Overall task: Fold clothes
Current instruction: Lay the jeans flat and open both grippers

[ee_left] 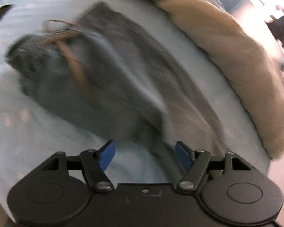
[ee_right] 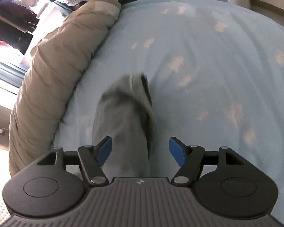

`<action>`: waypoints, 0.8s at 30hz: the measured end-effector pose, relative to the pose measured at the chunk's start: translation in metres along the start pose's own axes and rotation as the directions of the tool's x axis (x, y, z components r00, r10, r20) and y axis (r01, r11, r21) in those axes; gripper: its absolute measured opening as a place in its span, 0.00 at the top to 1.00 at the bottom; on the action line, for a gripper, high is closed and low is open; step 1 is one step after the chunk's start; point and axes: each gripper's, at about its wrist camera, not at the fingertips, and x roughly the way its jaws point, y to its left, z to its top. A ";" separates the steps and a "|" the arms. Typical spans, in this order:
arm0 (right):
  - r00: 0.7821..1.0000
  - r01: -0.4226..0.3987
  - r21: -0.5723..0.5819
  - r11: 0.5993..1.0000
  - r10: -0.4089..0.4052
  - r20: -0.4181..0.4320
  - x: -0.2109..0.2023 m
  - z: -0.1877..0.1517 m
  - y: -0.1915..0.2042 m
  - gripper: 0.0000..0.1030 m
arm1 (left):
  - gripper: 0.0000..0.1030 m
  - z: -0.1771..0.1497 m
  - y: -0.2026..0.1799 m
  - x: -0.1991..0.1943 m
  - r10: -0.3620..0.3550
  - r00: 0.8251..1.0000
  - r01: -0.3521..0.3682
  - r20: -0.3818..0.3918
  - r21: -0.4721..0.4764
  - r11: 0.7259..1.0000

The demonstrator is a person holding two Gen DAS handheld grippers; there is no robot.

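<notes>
Over the bed [ee_left: 37,128], with its pale blue sheet, my left gripper [ee_left: 145,156] hovers with its blue fingers [ee_left: 107,156] spread wide, gripping nothing. Grey trousers [ee_left: 108,87] lie ahead of it on the sheet, blurred in the left wrist view, with a brownish drawstring [ee_left: 75,64] trailing across the bunched waist end at the far left. One leg of the garment runs back towards me and passes just inside my right-hand finger of that gripper; whether the cloth touches the pad I cannot tell. A tan duvet [ee_left: 232,56] is heaped along the bed's edge to the right of the trousers. My right gripper [ee_right: 140,152] is likewise parted wide, blue fingers [ee_right: 177,152] well apart and closed on nothing. Between them, and nearer the left-hand finger, a grey leg of the trousers [ee_right: 123,117] stretches forward over the sheet, its far end rumpled and dark. That same duvet [ee_right: 53,87] lies rolled along the left side of the bed [ee_right: 217,66] in the right wrist view.
</notes>
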 end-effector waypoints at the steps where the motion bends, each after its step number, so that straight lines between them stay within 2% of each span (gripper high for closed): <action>1: 1.000 -0.007 -0.015 1.000 0.007 -0.008 0.012 0.013 -0.001 0.33 | 0.35 -0.010 -0.014 0.000 -0.011 1.000 0.011 -0.009 0.019 1.000; 4: 0.999 0.011 -0.062 0.998 -0.014 -0.036 0.049 0.039 0.000 0.48 | 0.35 -0.037 -0.048 0.004 -0.031 0.999 0.033 -0.042 0.067 0.997; 5: 0.999 0.015 -0.072 0.997 -0.019 -0.051 0.059 0.044 0.001 0.59 | 0.35 -0.044 -0.055 0.006 -0.028 0.998 0.033 -0.056 0.084 0.996; 6: 0.997 0.013 -0.084 0.996 -0.019 -0.069 0.068 0.051 0.002 0.74 | 0.35 -0.049 -0.060 0.009 -0.016 0.998 0.022 -0.066 0.097 0.995; 7: 0.997 0.018 -0.105 0.994 -0.026 -0.074 0.075 0.056 0.005 0.82 | 0.35 -0.054 -0.065 0.012 -0.004 0.997 0.012 -0.076 0.110 0.994; 9: 0.999 0.022 -0.186 0.982 -0.030 -0.042 0.076 0.063 0.020 0.92 | 0.35 -0.058 -0.071 0.018 0.014 0.997 -0.004 -0.082 0.118 0.993; 13: 0.999 -0.006 -0.375 0.927 0.020 0.035 0.056 0.073 0.060 0.93 | 0.35 -0.058 -0.078 0.019 0.040 0.998 -0.033 -0.058 0.121 0.992; 16: 0.990 -0.013 -0.439 0.898 0.072 0.120 0.041 0.096 0.084 0.94 | 0.35 -0.056 -0.080 0.013 0.046 0.998 -0.042 -0.031 0.119 0.992; 18: 0.985 -0.017 -0.442 0.897 0.092 0.148 0.041 0.116 0.096 0.94 | 0.35 -0.054 -0.079 0.005 0.053 0.998 -0.051 -0.016 0.112 0.992; 20: 0.983 -0.026 -0.445 0.895 0.104 0.153 0.044 0.131 0.111 0.95 | 0.35 -0.052 -0.076 -0.003 0.063 0.998 -0.063 -0.003 0.101 0.993; 24: 0.993 0.001 -0.510 0.860 0.061 0.105 0.084 0.153 0.140 0.95 | 0.35 -0.054 -0.064 -0.015 0.089 0.996 -0.090 0.014 0.082 0.993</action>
